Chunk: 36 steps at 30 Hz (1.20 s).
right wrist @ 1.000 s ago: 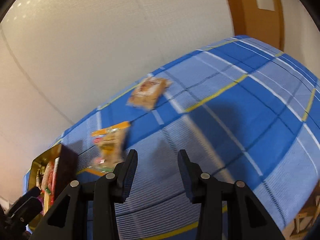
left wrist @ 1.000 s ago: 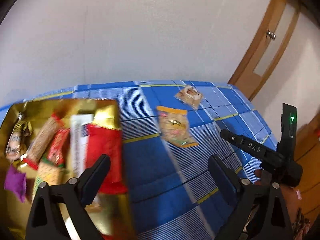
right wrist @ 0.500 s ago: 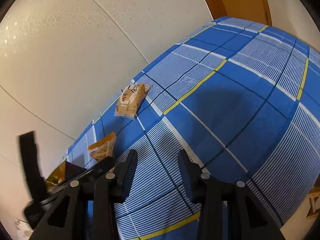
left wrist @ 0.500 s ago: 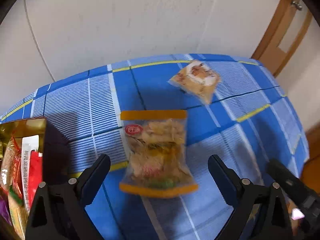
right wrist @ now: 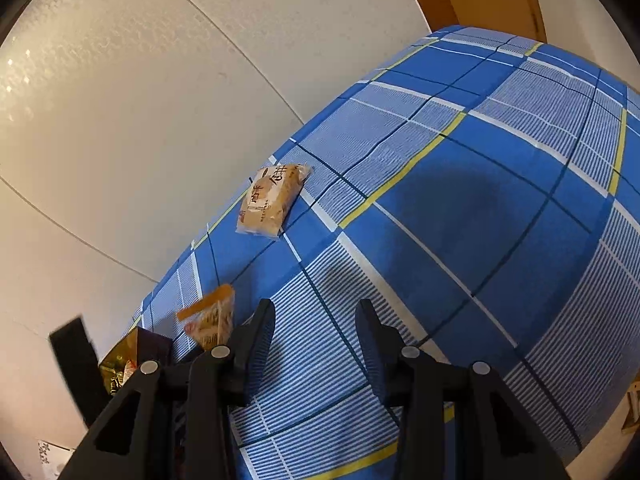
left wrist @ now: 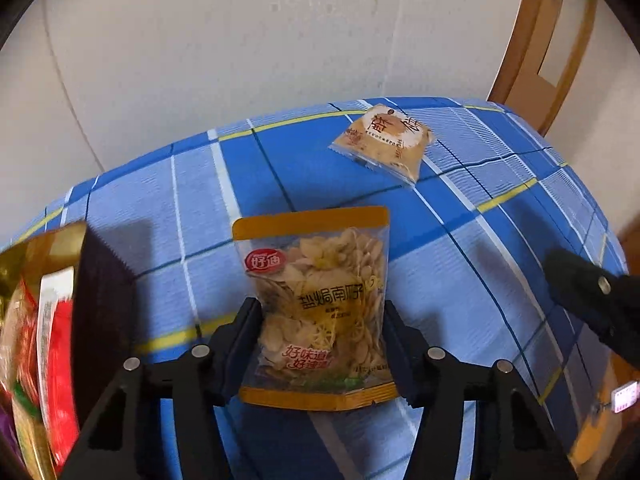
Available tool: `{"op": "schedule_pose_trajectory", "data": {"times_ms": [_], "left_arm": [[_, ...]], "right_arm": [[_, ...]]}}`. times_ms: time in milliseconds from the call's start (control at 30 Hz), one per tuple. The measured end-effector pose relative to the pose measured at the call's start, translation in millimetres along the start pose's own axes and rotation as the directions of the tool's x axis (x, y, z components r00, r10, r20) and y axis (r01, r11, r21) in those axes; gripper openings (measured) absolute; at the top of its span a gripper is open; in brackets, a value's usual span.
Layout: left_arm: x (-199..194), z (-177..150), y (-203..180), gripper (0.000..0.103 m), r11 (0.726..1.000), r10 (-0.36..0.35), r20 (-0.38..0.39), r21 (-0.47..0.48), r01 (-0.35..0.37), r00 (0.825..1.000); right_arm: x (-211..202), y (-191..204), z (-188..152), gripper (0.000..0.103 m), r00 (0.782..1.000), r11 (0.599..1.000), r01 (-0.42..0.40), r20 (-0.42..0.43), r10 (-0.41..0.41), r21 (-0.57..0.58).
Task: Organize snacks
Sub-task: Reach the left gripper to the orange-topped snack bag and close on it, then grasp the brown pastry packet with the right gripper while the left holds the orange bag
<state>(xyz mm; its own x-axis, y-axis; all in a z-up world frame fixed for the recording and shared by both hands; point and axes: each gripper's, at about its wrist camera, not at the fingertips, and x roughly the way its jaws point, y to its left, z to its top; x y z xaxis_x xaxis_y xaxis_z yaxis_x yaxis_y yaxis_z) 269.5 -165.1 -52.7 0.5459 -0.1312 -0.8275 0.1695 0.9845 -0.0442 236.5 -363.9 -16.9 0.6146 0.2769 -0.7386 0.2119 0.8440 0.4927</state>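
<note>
A clear snack bag with orange edges (left wrist: 316, 256) lies on the blue checked tablecloth (left wrist: 480, 240). My left gripper (left wrist: 320, 306) straddles the bag's lower half; its jaws are closing and the pads touch both sides of the bag. A tan biscuit pack (left wrist: 382, 142) lies farther back near the wall. The gold box (left wrist: 40, 248) of wrapped snacks stands at the left. In the right wrist view the same bag (right wrist: 210, 320) and biscuit pack (right wrist: 272, 200) show, and my right gripper (right wrist: 316, 312) hovers over bare cloth, fingers apart with nothing between them.
A white wall runs behind the table, with a wooden door frame (left wrist: 532, 40) at the right corner. The right gripper's black body (left wrist: 592, 300) juts in at the right of the left wrist view. The table's edge falls away at the right.
My left gripper moved from above the gold box to the orange-edged bag, came down over it, and its fingers drew in from wide apart to the bag's sides. The right gripper rolled but stayed put.
</note>
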Motion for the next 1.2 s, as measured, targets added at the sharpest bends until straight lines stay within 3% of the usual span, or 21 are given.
{"op": "schedule_pose_trajectory", "data": {"times_ms": [167, 367, 433, 500, 567, 667, 733, 867, 1033, 1133, 1200], "left_arm": [[-16, -19, 8, 0.055, 0.995, -0.043, 0.005, -0.091, 0.043, 0.999], [-26, -41, 2, 0.055, 0.996, -0.061, 0.031, -0.069, 0.063, 0.998], [-29, -46, 4, 0.054, 0.994, -0.077, 0.04, -0.075, 0.08, 0.996], [-32, -52, 6, 0.054, 0.993, -0.088, 0.048, -0.074, 0.092, 0.995], [-36, -58, 6, 0.054, 0.993, -0.095, 0.056, -0.062, 0.098, 0.994], [-39, -64, 2, 0.055, 0.995, -0.088, 0.067, -0.033, 0.09, 0.994], [-40, -67, 2, 0.055, 0.995, -0.088, 0.079, -0.029, 0.091, 0.993], [-41, -72, -1, 0.055, 0.996, -0.086, 0.103, -0.001, 0.087, 0.991], [-43, -76, 0, 0.055, 0.996, -0.093, 0.118, 0.015, 0.092, 0.989], [-43, -77, 1, 0.055, 0.995, -0.096, 0.123, 0.028, 0.093, 0.988], [-44, -79, 1, 0.055, 0.995, -0.097, 0.127, 0.035, 0.094, 0.987]], "right_arm": [[6, 12, 9, 0.042, 0.999, 0.998, -0.008, 0.045, 0.011, -0.056], [18, 32, 18, 0.047, 0.997, 0.99, 0.026, 0.079, -0.015, -0.141], [24, 41, 17, 0.051, 0.994, 0.976, 0.068, 0.095, -0.05, -0.206], [30, 48, 19, 0.069, 0.989, 0.956, 0.116, 0.12, -0.086, -0.27], [38, 53, 25, 0.072, 0.986, 0.943, 0.143, 0.128, -0.109, -0.301], [57, 56, 52, 0.074, 0.989, 0.964, 0.131, 0.094, -0.112, -0.23], [74, 61, 68, 0.081, 0.991, 0.972, 0.133, 0.057, -0.124, -0.195], [112, 78, 92, 0.081, 0.98, 0.963, 0.198, 0.01, -0.199, -0.182], [152, 87, 99, 0.081, 0.956, 0.944, 0.268, -0.073, -0.285, -0.191], [155, 86, 95, 0.081, 0.954, 0.935, 0.282, -0.039, -0.297, -0.214], [150, 84, 90, 0.07, 0.958, 0.932, 0.277, -0.01, -0.287, -0.234]]}}
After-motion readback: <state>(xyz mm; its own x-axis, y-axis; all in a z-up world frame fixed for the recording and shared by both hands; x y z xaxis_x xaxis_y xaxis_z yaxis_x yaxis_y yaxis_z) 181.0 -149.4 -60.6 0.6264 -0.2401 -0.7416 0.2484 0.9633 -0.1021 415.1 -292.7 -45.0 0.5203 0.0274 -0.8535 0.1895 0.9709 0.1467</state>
